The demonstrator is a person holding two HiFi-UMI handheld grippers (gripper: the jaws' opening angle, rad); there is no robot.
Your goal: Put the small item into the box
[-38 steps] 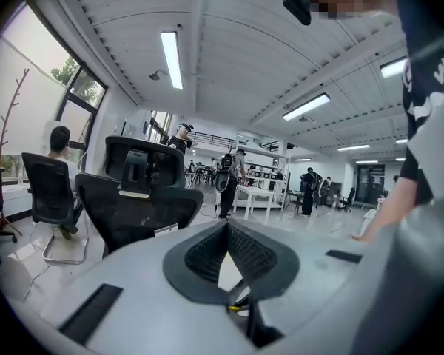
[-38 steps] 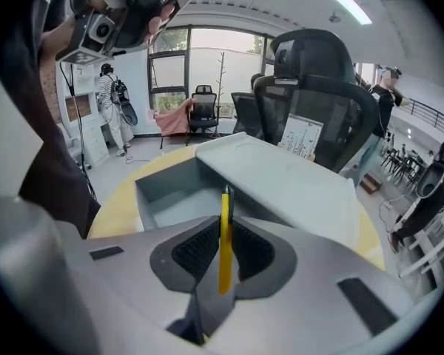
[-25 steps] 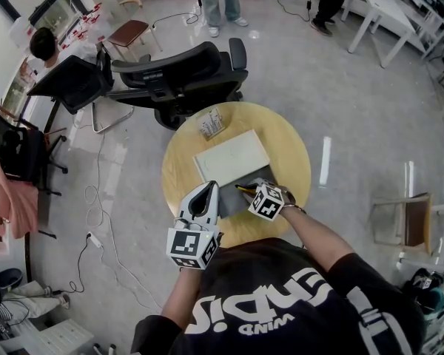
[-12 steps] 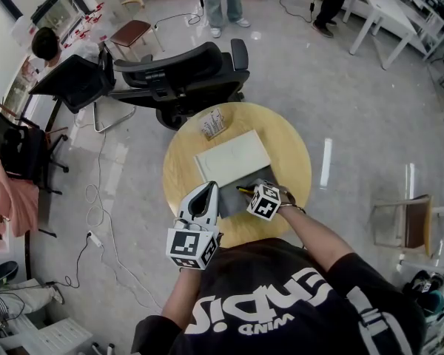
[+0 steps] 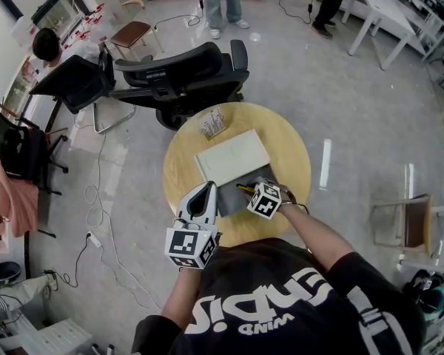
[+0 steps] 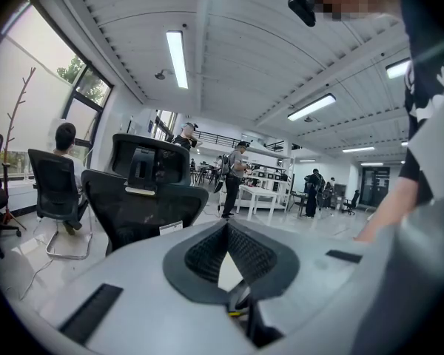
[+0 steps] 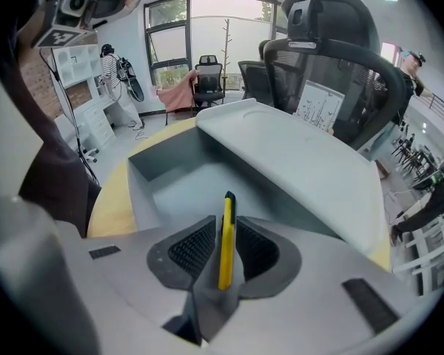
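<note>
The box [image 7: 140, 191] was a shallow rectangular tray of smooth, matte grey material with straight walls and square corners. What showed of its floor was plain grey. Its lid [image 7: 303, 168], a paler flat slab with rounded edges, was off the cavity, lying along the far side of the box and overhanging it slightly.

The small item [image 7: 225, 261] was a slim, flat yellow plastic strip with a black tip. It stood on edge, clamped between the ribbed black pads of the right gripper [image 7: 226, 224], with the black end pointing into the box. In the head view it sat over the near right part of the open cavity. Whether it touched the floor could not be told.

The left gripper [image 6: 226, 228] hung at the near left corner of the box, its moulded grey fingers meeting at the tips with nothing between the dark ribbed pads.

The box rested on a round table [image 5: 185, 176] of light yellow wood. Beyond the lid, near the table's far edge, lay a small printed card [image 5: 212, 122], and past that stood a black mesh-backed office chair [image 5: 181, 80].
</note>
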